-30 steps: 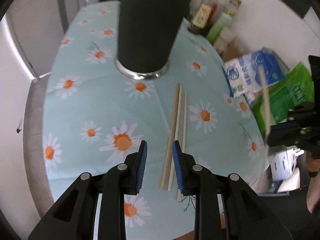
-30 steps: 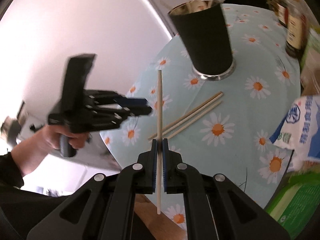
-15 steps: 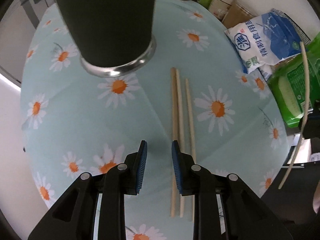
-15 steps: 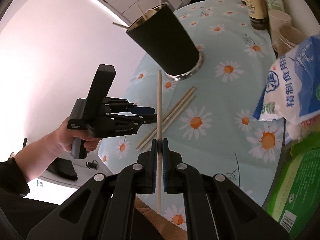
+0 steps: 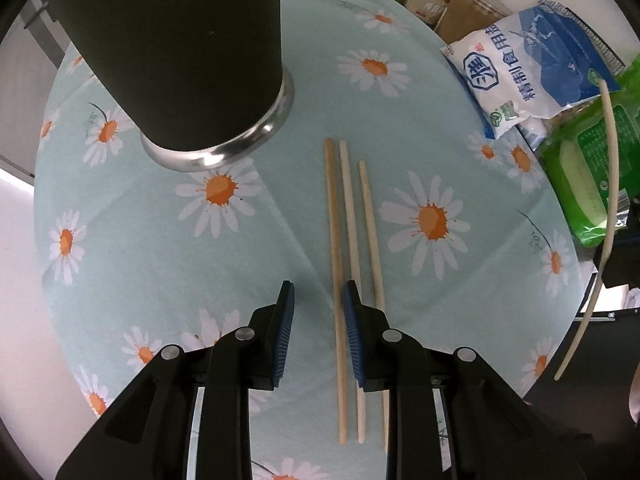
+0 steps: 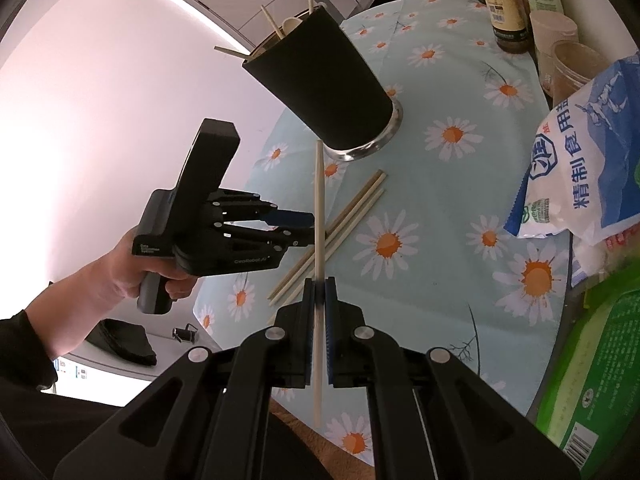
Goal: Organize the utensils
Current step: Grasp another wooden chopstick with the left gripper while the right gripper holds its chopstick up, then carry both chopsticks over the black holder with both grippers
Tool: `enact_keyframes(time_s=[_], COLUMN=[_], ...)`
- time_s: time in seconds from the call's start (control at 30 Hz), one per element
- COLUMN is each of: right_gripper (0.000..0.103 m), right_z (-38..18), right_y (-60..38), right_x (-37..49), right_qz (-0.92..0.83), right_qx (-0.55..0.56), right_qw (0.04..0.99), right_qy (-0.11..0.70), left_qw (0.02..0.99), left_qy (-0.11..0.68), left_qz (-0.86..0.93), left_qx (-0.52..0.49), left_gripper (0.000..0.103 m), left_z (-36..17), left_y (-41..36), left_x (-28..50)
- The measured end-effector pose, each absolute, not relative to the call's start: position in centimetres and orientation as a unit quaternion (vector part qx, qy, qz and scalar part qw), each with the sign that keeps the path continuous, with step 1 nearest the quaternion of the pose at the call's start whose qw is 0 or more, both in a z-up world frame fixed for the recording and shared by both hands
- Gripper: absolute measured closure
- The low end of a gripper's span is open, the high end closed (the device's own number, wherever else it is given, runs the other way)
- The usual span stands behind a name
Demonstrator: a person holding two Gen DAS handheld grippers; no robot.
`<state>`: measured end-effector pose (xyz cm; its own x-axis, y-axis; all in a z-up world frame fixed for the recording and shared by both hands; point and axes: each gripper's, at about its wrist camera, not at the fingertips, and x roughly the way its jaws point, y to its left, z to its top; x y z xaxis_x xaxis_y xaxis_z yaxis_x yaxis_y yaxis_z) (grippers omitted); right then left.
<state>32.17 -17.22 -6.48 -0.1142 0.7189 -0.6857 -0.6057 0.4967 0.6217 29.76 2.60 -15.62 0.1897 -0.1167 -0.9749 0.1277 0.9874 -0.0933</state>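
Three wooden chopsticks (image 5: 348, 248) lie side by side on the daisy tablecloth (image 5: 200, 240); they also show in the right wrist view (image 6: 344, 220). A black holder cup (image 5: 180, 40) with a steel base stands behind them, with several utensils in it (image 6: 320, 76). My left gripper (image 5: 316, 312) is open low over the near part of the chopsticks, the leftmost one between its fingers. My right gripper (image 6: 318, 300) is shut on one chopstick (image 6: 318, 220), held upright above the table edge; that chopstick shows at the right of the left wrist view (image 5: 604, 200).
A blue and white salt bag (image 5: 532, 64) and a green packet (image 5: 588, 168) lie at the right. Sauce bottles (image 6: 504, 4) and plastic cups (image 6: 556, 36) stand at the far edge. The table edge curves close on the left and near sides.
My left gripper has moved forward and down over the three chopsticks, so the cup looms larger. My right gripper has lifted and drawn back with its chopstick.
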Motion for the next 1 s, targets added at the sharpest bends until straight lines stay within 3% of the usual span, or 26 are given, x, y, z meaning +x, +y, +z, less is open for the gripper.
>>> enact_keyframes(time_s=[0.27, 0.6, 1.0], right_gripper=[0.097, 0.097, 0.097], right_z=[-6.7, -6.9, -6.1], right_y=[-17.0, -16.4, -15.2], right_x=[32.4, 32.7, 33.6], right_qz=[0.498, 0.492, 0.476], right_qx=[0.06, 0.062, 0.059], right_qw=[0.663, 0.666, 0.67], right_qy=[0.555, 0.557, 0.567], left_qw=[0.758, 0.75, 0.777], left_qy=[0.647, 0.657, 0.626], left_qz=[-0.077, -0.052, -0.069], left_qx=[0.03, 0.046, -0.006], left_gripper=[0.081, 0.099, 0.099], left_z=[-15.7, -15.8, -14.8], left_y=[1.1, 0.4, 3.3], left_x=[30.4, 31.6, 29.4])
